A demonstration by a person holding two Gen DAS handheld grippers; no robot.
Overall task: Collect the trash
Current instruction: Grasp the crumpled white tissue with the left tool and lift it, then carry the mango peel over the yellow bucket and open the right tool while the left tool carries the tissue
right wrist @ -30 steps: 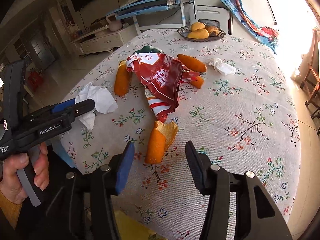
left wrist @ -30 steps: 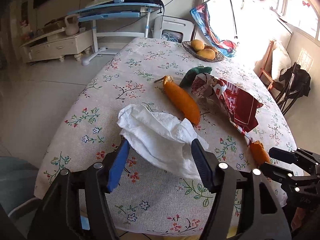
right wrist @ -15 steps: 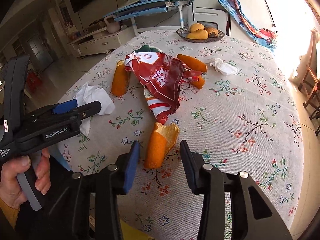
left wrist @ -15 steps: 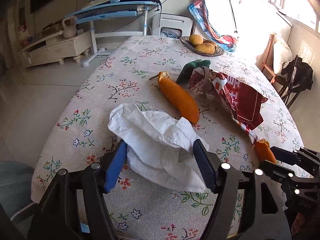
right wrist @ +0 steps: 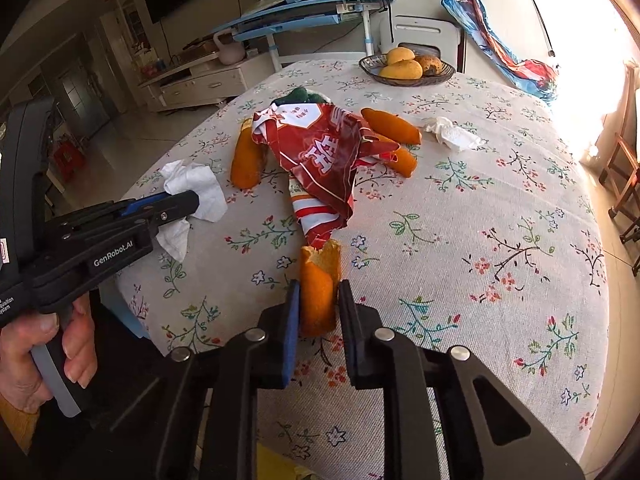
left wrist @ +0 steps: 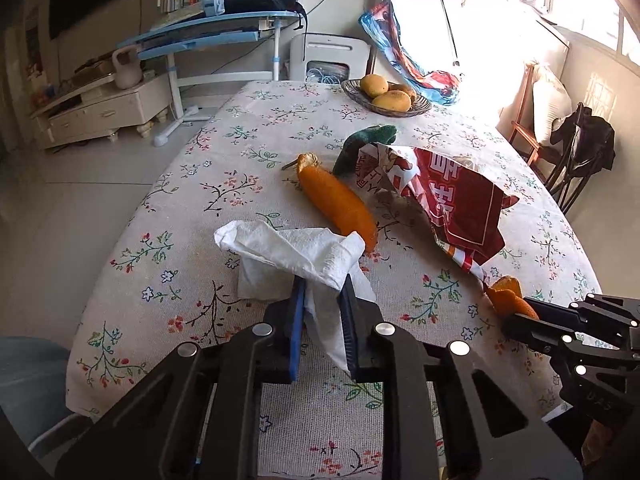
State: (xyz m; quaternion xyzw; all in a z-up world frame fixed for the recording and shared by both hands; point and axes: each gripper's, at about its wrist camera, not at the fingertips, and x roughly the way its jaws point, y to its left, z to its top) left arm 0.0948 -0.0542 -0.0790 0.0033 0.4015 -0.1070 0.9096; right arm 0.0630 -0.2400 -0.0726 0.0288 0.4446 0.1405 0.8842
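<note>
A crumpled white tissue (left wrist: pixel 288 248) lies near the table's front edge. My left gripper (left wrist: pixel 323 284) is closing on it, and its pads pinch a fold of the paper. The right wrist view also shows that gripper (right wrist: pixel 176 204), with the tissue (right wrist: pixel 200 188) bunched at its tip. A short piece of orange peel (right wrist: pixel 320 268) stands between the pads of my right gripper (right wrist: pixel 319 286), which is closing and pressing on both its sides. From the left wrist view, the right gripper (left wrist: pixel 516 316) holds the peel (left wrist: pixel 506 292) at the lower right.
On the floral tablecloth (right wrist: pixel 480 208) lie a red snack wrapper (right wrist: pixel 320 148), a long orange peel (left wrist: pixel 336 200), two more peels (right wrist: pixel 390 124), a green object (left wrist: pixel 360 144) and a second tissue (right wrist: pixel 452 134). A fruit bowl (left wrist: pixel 360 98) stands at the far end. A hand (right wrist: pixel 40 344) grips the left handle.
Both grippers' jaws went from wide apart to closed, the left on the tissue and the right on the short orange peel. The tissue is bunched upward now.
</note>
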